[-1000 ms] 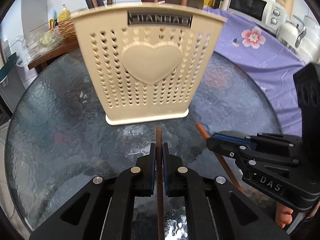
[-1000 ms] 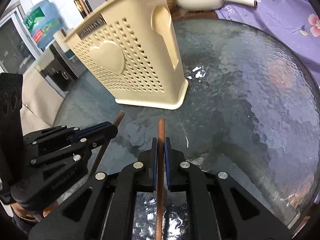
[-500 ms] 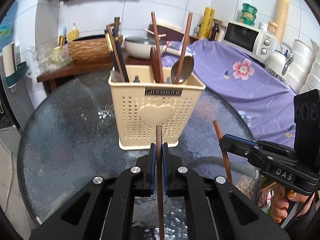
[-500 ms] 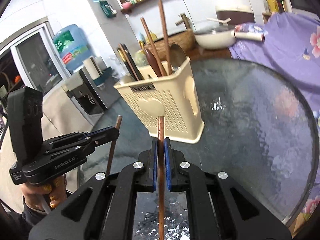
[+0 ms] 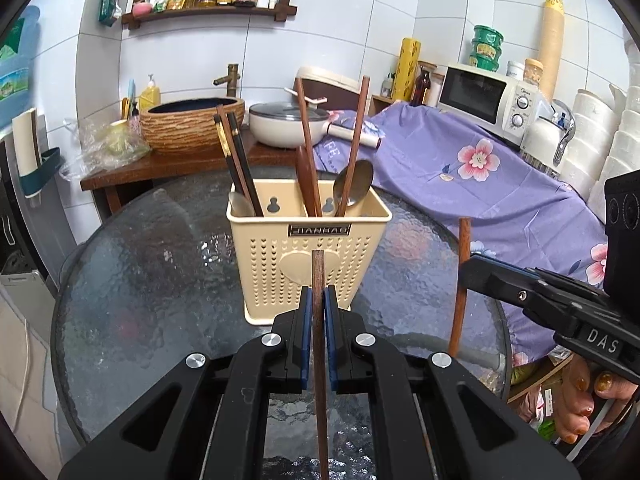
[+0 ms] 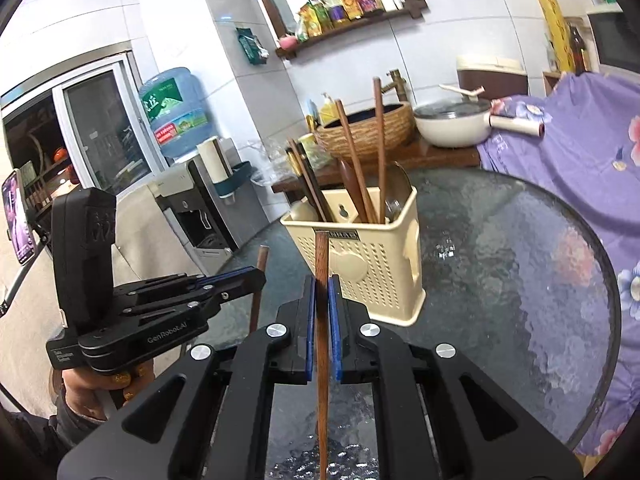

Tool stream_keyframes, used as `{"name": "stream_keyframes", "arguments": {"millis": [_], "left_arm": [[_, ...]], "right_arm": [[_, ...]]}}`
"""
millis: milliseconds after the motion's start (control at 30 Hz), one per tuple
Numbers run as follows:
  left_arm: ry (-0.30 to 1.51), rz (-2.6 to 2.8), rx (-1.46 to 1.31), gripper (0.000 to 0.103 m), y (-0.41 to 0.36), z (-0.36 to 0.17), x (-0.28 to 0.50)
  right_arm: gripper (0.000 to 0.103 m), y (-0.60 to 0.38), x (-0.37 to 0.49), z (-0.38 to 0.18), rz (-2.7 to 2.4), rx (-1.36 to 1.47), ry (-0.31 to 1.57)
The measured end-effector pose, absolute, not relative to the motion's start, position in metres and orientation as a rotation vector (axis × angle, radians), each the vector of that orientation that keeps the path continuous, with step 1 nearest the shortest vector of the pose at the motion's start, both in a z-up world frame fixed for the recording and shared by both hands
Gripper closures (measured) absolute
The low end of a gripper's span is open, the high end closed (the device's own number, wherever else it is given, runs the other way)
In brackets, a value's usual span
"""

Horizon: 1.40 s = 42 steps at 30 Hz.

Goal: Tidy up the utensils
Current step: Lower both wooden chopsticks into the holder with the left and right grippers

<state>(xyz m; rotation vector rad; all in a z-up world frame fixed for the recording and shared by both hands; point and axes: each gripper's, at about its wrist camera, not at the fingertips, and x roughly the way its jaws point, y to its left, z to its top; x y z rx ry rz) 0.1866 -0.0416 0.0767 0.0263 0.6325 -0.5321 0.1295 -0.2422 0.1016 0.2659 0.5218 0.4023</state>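
Note:
A cream perforated utensil holder [image 5: 308, 256] stands on the round glass table [image 5: 152, 280]; it also shows in the right wrist view [image 6: 372, 268]. It holds dark chopsticks [image 5: 238, 164], brown chopsticks [image 5: 308, 148] and a metal spoon [image 5: 354, 186]. My left gripper [image 5: 319, 300] is shut on a brown chopstick [image 5: 319, 320], held upright in front of the holder. My right gripper [image 6: 322, 292] is shut on another brown chopstick [image 6: 321, 320], also seen in the left wrist view [image 5: 460, 280]. The left gripper [image 6: 256, 276] appears at left in the right wrist view.
A purple flowered cloth [image 5: 480, 176] covers the surface to the right. A white pan [image 5: 288, 126], woven basin [image 5: 192, 124] and microwave [image 5: 484, 100] stand behind. A water dispenser [image 6: 188, 176] stands at left beyond the table.
Both grippers have lifted and drawn back from the holder, each keeping its chopstick. The holder looks smaller and its open top now shows.

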Motion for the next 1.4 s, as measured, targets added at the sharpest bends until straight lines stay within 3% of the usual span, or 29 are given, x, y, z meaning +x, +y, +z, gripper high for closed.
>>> {"name": "stream_keyframes", "arguments": {"millis": [767, 1400], "left_arm": [[0.495, -0.533, -0.017, 0.097, -0.028, 0.138, 0.194], [0.299, -0.458, -0.086, 0.097, -0.019, 0.26, 0.234]], "right_arm": [[0.096, -0.228, 0.151, 0.172, 0.405, 0.167, 0.433], [0.096, -0.23, 0.18, 0.292, 0.311, 0.055, 0.222]]}}
